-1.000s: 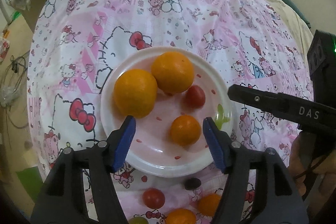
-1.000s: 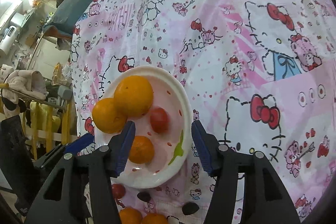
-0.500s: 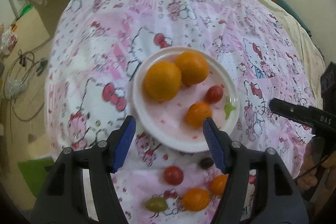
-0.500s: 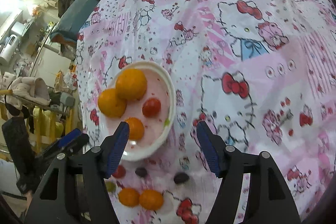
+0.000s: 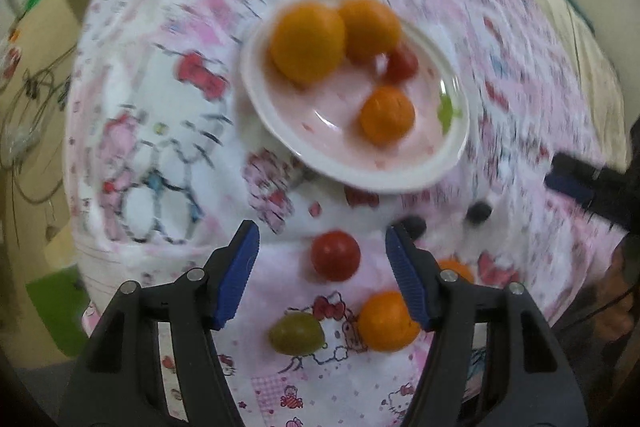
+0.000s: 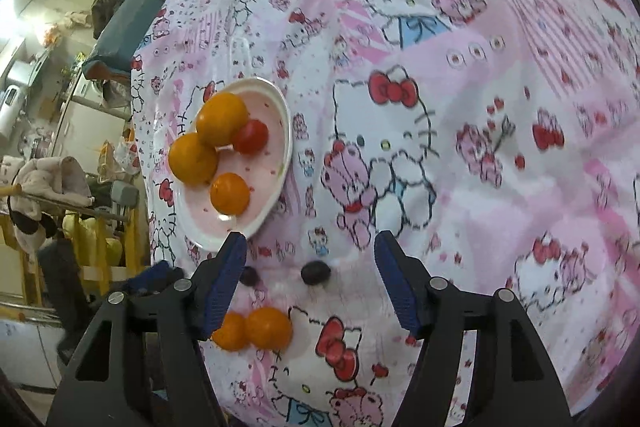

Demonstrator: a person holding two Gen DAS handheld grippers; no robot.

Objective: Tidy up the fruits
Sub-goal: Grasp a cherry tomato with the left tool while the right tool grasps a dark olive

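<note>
On the bedspread (image 5: pixel 168 27) sits a plate (image 5: pixel 448 167) at the far side, holding two oranges (image 5: pixel 308 41) side by side at its far edge, a tomato (image 5: pixel 402 63) right of them and a small orange (image 5: pixel 387 115) nearer. Near of the plate lie another tomato (image 5: pixel 335 255), a grape (image 5: pixel 296 333) and a mandarin (image 5: pixel 386 315); a dark grape (image 5: pixel 478 213) lies to the right.

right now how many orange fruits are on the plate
3: two big ones touching at the far side of the plate and, and a smaller one nearer the middle. None seem hidden.
</note>
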